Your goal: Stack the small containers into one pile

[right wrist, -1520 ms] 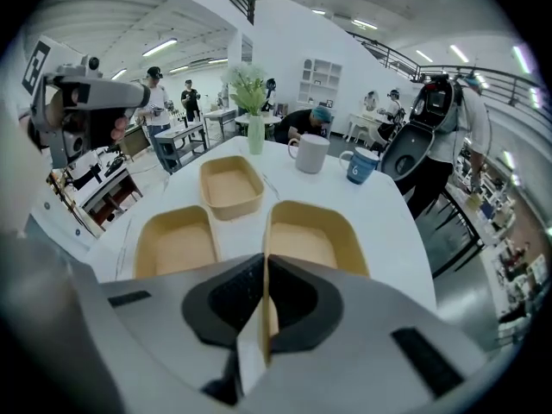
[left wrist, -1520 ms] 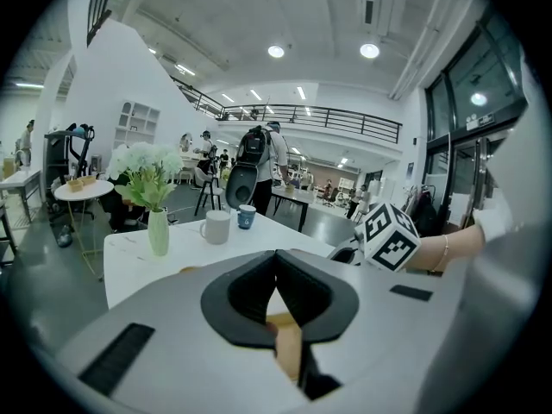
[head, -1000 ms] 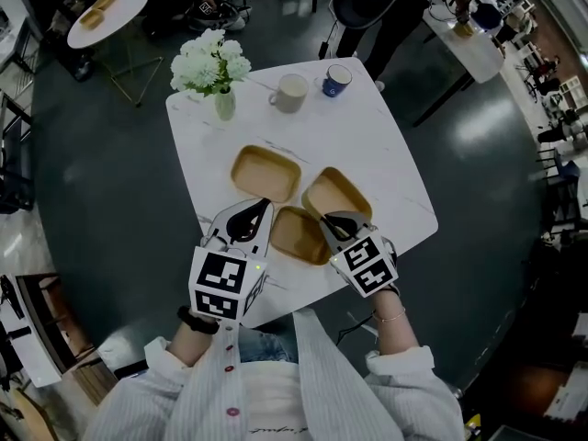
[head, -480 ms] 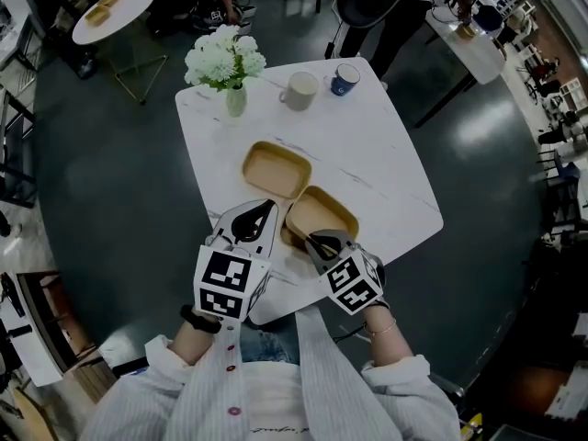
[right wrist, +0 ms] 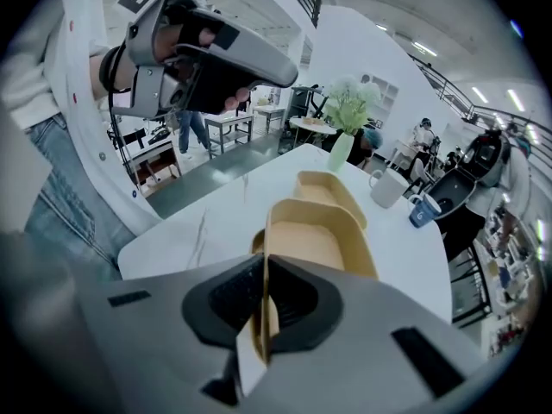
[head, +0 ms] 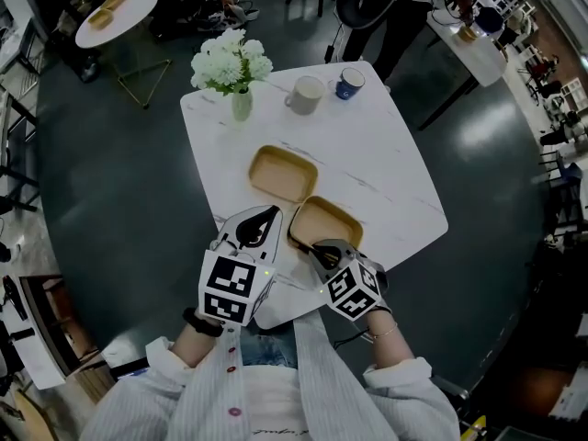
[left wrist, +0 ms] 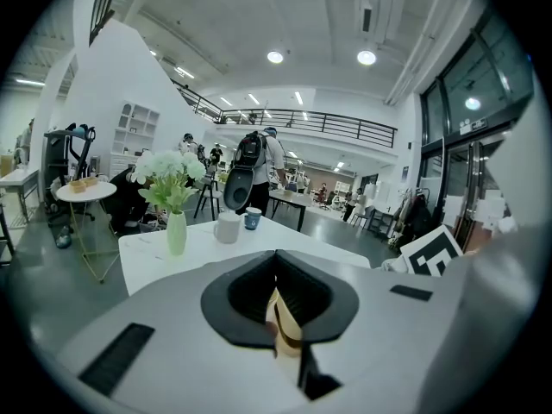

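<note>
Three tan oblong containers are on the white marble table (head: 386, 168). My right gripper (head: 312, 246) (right wrist: 263, 298) is shut on the near rim of one container (head: 326, 220) (right wrist: 321, 240), which lies over a second one. Of that lower container only a bit of rim (right wrist: 255, 243) shows at the left. My left gripper (head: 267, 217) (left wrist: 277, 293), just left of the pile, is shut on a tan rim, apparently the lower container's. The third container (head: 283, 174) (right wrist: 333, 191) sits alone a little farther back on the table.
A vase of white flowers (head: 234, 67) (left wrist: 175, 229), a white mug (head: 305, 93) and a blue mug (head: 349, 83) stand at the table's far side. The near table corner (head: 276, 312) lies under my hands. A round side table (head: 110, 15) and people are beyond.
My right gripper has carried its container left and down from beside the near container to on top of it. The left gripper has stayed in place.
</note>
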The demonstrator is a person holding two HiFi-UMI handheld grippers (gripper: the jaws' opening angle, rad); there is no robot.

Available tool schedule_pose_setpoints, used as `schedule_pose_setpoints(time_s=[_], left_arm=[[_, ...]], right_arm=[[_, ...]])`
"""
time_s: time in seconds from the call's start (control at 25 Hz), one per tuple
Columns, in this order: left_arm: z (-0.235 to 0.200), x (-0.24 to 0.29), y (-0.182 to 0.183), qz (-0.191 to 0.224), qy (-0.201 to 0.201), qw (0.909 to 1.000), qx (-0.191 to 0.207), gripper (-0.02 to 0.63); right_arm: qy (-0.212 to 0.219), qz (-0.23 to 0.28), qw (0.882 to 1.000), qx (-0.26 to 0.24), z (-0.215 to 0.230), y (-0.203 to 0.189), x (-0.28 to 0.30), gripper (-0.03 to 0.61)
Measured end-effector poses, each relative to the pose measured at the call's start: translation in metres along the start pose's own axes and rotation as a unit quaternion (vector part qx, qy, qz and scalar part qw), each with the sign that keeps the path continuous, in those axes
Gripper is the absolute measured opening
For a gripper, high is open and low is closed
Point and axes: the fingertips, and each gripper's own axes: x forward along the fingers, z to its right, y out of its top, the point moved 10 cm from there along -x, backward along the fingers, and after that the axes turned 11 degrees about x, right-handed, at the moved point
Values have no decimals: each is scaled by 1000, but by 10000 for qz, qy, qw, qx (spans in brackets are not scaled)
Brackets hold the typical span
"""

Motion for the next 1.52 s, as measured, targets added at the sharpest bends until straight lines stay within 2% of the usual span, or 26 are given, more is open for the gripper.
schedule_pose_setpoints(time_s=[0.68,1.08,1.28,1.52], left_arm=[[-4,2,-11,-165,-164,9997,-31,17],[-9,2,-16,-211,-231,9995,-52,17],[-10,3,-16,-187,-235,9995,-29,17],[-12,7,-11,-174,-185,9996,-96,17]], right_arm=[[274,-333,9991,22,-11,-10,23,25],[435,-317,9973,503,-8,-9,29,26],[556,-282,9954,721,-6,-8,29,72],[645,-44,9923,1054,-3,-2,18,74]])
